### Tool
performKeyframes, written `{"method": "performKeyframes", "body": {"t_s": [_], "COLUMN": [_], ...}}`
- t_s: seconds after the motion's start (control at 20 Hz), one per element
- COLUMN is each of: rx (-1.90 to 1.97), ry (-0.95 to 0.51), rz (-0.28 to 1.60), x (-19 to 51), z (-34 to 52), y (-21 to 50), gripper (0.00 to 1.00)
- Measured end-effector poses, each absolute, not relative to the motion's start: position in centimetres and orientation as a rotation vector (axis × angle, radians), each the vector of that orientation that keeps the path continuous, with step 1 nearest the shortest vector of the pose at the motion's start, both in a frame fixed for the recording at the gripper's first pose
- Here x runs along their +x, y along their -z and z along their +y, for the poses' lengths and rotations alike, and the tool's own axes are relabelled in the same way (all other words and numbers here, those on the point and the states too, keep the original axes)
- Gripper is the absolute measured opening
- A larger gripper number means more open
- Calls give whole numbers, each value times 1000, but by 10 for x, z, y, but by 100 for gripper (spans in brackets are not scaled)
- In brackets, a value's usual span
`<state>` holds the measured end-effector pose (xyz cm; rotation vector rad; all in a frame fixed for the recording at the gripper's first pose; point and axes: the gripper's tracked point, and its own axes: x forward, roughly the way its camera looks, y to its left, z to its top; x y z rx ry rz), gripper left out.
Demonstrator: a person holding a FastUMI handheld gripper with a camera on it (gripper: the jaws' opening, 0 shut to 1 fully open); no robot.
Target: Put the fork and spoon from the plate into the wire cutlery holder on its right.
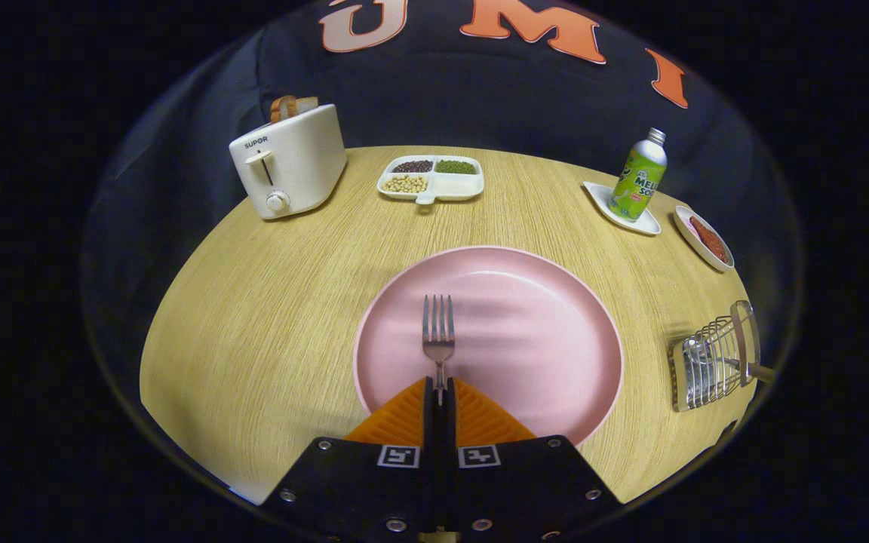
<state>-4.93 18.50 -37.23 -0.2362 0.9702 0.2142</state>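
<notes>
We see our gripper (440, 392) clamped tight on the handle of a silver metal fork (438, 335), whose long axis runs straight ahead of the fingers, tines pointing away over the round pink plate (548, 332). To the plate's right on the pale wood counter (268, 302) sits the wire cutlery holder (710, 366). Farther off stand a cream toaster (291, 162) marked "SUPOR", a white divided tray of beans (432, 179) and a green soda bottle (638, 177).
</notes>
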Motion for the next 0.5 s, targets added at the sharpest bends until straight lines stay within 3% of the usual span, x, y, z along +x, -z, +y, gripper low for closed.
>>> {"method": "performKeyframes", "body": {"t_s": [0.5], "rx": [-217], "ry": [-190], "rz": [977], "x": [-44], "z": [122], "y": [312], "gripper": [4]}}
